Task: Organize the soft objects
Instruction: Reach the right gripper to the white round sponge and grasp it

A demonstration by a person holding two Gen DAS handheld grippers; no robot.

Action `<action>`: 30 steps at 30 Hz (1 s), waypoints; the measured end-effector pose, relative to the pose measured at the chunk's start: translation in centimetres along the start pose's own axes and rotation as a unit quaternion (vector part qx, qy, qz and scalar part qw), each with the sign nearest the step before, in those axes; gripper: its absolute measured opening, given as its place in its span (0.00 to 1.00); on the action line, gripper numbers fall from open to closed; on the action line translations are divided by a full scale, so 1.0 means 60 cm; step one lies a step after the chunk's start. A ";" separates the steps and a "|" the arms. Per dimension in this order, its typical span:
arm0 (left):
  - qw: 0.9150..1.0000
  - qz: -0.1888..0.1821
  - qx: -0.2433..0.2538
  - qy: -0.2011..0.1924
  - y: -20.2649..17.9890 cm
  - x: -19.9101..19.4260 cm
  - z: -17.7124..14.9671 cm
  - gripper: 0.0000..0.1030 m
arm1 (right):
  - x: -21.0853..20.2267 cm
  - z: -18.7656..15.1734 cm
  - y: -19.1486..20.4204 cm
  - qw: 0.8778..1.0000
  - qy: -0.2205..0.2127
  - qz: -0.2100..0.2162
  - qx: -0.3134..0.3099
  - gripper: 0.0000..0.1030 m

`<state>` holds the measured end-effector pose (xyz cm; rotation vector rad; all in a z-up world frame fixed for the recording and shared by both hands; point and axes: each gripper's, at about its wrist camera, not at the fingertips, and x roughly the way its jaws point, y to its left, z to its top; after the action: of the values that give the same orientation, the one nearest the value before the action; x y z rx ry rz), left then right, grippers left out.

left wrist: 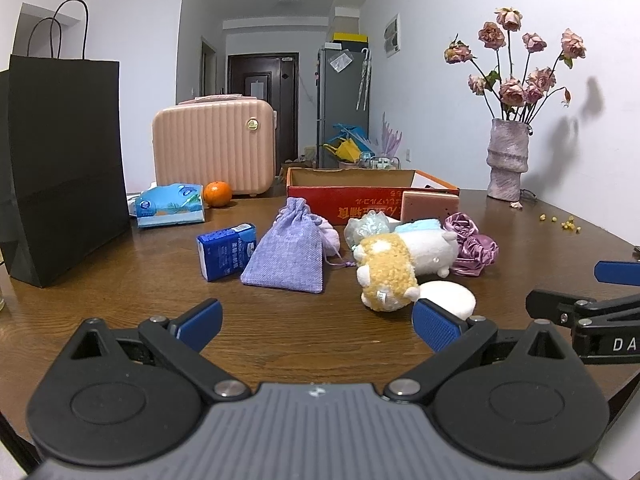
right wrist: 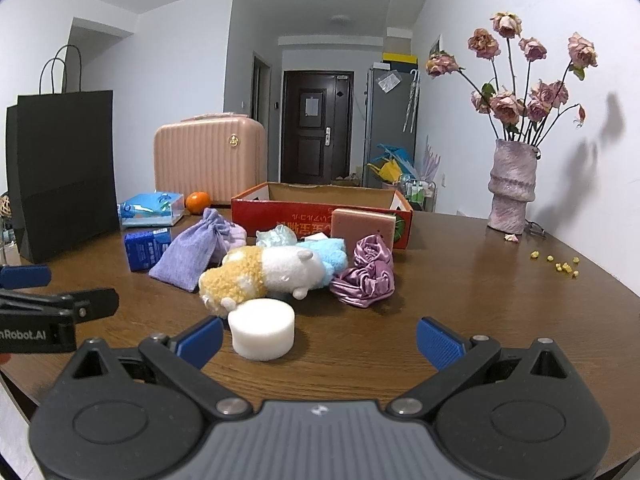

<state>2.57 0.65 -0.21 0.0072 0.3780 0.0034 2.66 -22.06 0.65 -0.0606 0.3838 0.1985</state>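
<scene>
both grippers, left gripper (left wrist: 318, 326) and right gripper (right wrist: 319, 338), jaws spread wide, gripping nothing, low above wooden table (left wrist: 280, 320); white sponge puck (right wrist: 262, 334) just beside right gripper's left fingertip; plush toy (right wrist: 260, 274) behind puck.

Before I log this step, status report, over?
Left gripper open, empty. Right gripper open, empty. Soft toys heaped before red box, none inside visible. White sponge nearest right gripper.

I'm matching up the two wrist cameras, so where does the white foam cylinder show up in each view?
Left wrist: white foam cylinder lies right of centre, partly behind the left gripper's right fingertip.
Right wrist: it sits left of centre, beside the right gripper's left fingertip.
Shared landmark: plush toy just behind it.
</scene>
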 end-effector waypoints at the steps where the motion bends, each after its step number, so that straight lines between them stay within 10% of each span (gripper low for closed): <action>1: 1.000 0.000 -0.001 0.002 0.002 0.004 0.000 1.00 | 0.004 0.000 0.001 1.000 0.002 0.001 -0.001 1.00; 30: 0.997 0.042 -0.036 0.049 0.066 0.096 0.003 1.00 | 0.185 0.025 0.055 0.991 0.094 0.060 -0.073 0.90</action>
<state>7.98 4.62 -2.15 -0.0494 0.4747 0.1008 12.59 -16.66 -2.19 -0.2025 0.5607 0.3409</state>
